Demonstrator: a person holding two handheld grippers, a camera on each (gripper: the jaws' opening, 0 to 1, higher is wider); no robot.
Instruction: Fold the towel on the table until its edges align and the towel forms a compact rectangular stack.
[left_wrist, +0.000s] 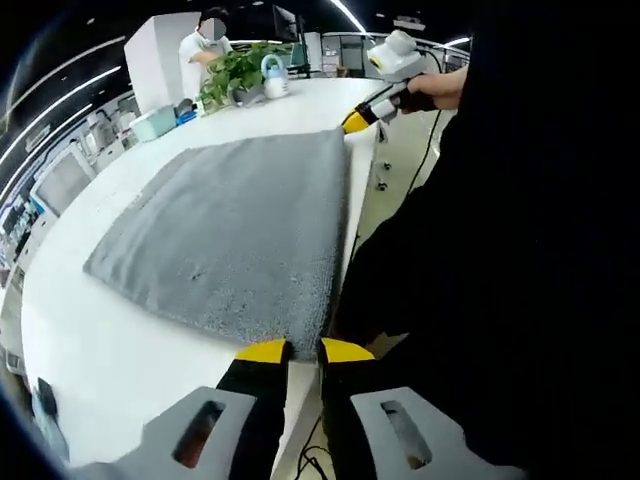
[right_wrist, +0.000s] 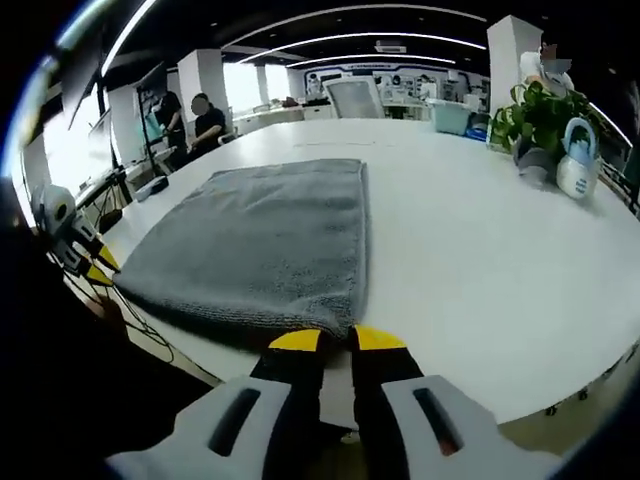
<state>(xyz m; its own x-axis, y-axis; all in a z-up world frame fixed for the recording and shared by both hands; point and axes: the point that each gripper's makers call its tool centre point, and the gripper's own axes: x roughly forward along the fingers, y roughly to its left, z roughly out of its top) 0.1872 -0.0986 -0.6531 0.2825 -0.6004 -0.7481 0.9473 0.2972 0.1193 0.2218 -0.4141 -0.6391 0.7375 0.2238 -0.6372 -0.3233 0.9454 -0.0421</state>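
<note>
- Towel (left_wrist: 235, 235): grey, flat on my white table (left_wrist: 120, 340), one long edge running along the table's near edge; in the right gripper view (right_wrist: 255, 245) its far edge is straight and its corners square.
- Left gripper (left_wrist: 304, 352): yellow-tipped jaws nearly together, a thin gap between, just off the towel's near corner; I see no cloth held. It shows at the far corner (right_wrist: 92, 262) in the right gripper view.
- Right gripper (right_wrist: 335, 340): jaws close together at the towel's corner, nothing visibly pinched; seen at the opposite corner (left_wrist: 362, 117) in the left gripper view.
- Open room: broad bare tabletop beyond and beside the towel.
- Far end: plant (right_wrist: 535, 115), kettle (right_wrist: 578, 160).
</note>
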